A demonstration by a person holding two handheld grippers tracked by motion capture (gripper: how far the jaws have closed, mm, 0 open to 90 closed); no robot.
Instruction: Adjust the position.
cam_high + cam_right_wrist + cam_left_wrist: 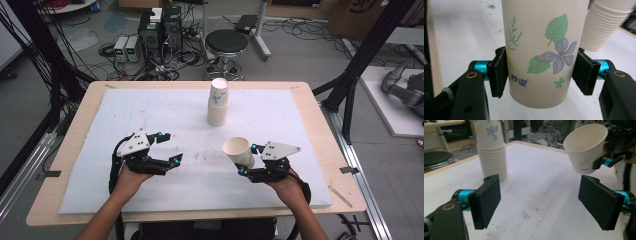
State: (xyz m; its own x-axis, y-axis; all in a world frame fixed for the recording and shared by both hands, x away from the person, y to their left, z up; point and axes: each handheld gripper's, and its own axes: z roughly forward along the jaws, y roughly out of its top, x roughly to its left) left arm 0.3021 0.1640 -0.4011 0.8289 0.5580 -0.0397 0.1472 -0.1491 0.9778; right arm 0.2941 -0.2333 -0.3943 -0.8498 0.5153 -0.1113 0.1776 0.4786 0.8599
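Right gripper (246,159): I'm holding a single paper cup (239,151) in it, clamped low on the cup's wall; in the right gripper view the two black pads (499,75) are pressing on either side of the cup (541,50), one beside the printed flower and one beside the blue lettering.
Cup attitude: I'm carrying it tilted, its open mouth turned up and toward the left gripper, its base off the white mat (150,190); from the left gripper view I'm seeing into its empty inside (585,146).
Cup place: it is hanging above the near right part of the mat, well apart from the stack of cups (218,102).
Left gripper (169,148): I'm keeping it spread wide with nothing between its pads (486,202); bare mat is showing in the gap.
Left gripper place: it is sitting over the near left part of the mat, pointing across toward the held cup, with a clear gap between the two grippers.
Stack: it is standing upright on the far middle of the mat, many rims nested one over another, a flower print on the top cup (490,132).
Hands: my left hand (131,176) and right hand (287,186) are gripping the tool bodies from the near edge of the table (75,120).
Mat surface: I'm noticing faint brownish smudges near its middle.
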